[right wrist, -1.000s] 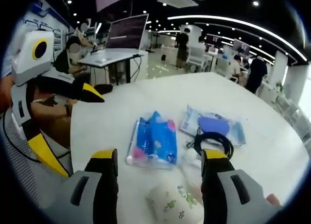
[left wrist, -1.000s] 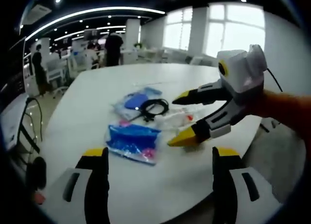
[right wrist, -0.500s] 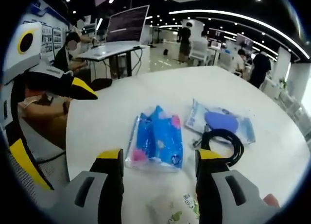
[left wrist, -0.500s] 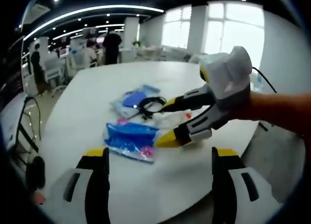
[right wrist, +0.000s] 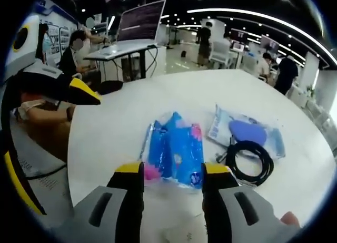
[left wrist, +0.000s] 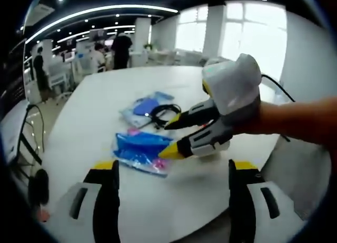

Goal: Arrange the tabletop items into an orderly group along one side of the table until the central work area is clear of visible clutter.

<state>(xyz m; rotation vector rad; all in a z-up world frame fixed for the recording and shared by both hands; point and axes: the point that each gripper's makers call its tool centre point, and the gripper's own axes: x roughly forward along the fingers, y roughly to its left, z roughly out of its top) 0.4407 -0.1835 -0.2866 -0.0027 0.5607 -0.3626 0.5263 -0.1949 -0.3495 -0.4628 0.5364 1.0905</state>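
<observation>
The right gripper (right wrist: pixel 171 172), fingers parted and empty, reached over the blue packet (right wrist: pixel 174 154) mid-counter (right wrist: pixel 116 127); next, closing on it seemed due. The left gripper (left wrist: pixel 168 169) waited open and empty.

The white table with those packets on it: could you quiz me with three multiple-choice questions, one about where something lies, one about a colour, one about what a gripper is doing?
1. The coiled black cable lies
A. partly on the clear pouch
B. on the floor
C. on the blue packet

2. The gripper tips are
A. red
B. yellow
C. green

3. The right gripper is
A. shut on the cable
B. shut on the pouch
C. open, at the blue packet

Answers: 1 A, the coil overlaps the pouch's near edge. 2 B, yellow caps end the dark jaws. 3 C, its jaws stand apart, nothing gripped.
</observation>
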